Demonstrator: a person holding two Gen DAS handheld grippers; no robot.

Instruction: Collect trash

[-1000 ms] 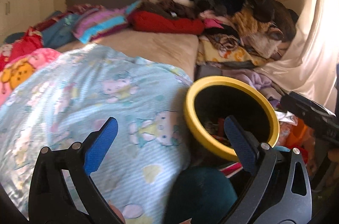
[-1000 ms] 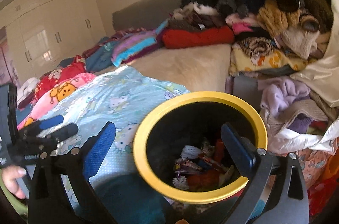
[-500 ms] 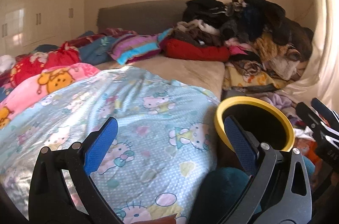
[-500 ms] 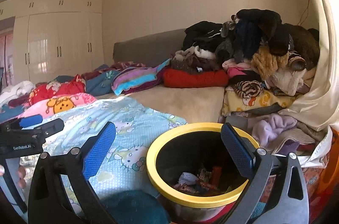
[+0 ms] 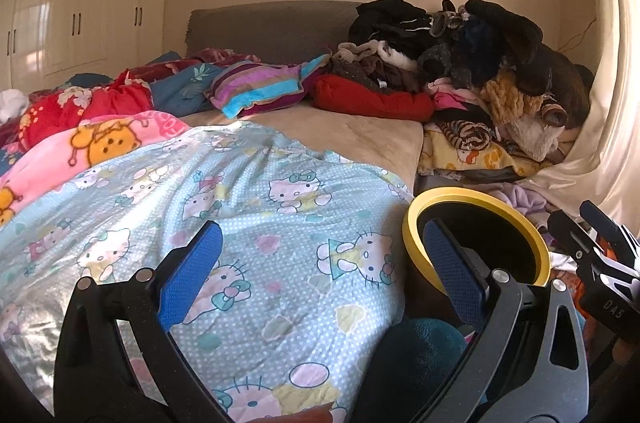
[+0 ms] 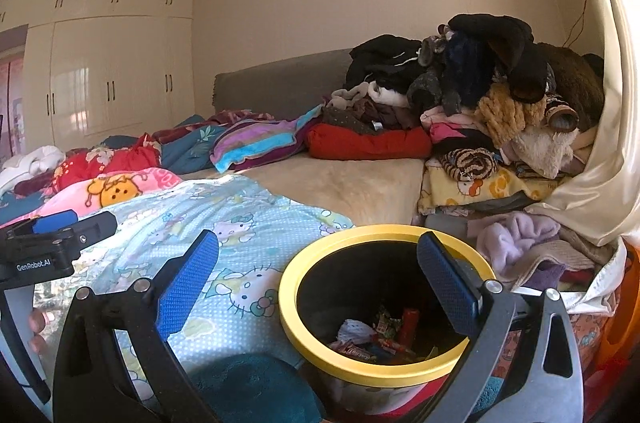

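A black trash bin with a yellow rim stands beside the bed; it also shows in the left wrist view. Several wrappers and scraps of trash lie in its bottom. My right gripper is open and empty, held above the bin's near rim. My left gripper is open and empty over the blue cartoon-cat blanket, with the bin just behind its right finger. Each gripper shows at the edge of the other's view: the left one, the right one.
The bed carries a pink blanket, a striped pillow, a red cushion and a tall heap of clothes. A cream curtain hangs at the right. White wardrobes line the left wall. A teal object lies below the grippers.
Both grippers have tilted up and pulled back from the bin, so the bin sits lower and smaller and more of the room shows. Both stayed open and empty.
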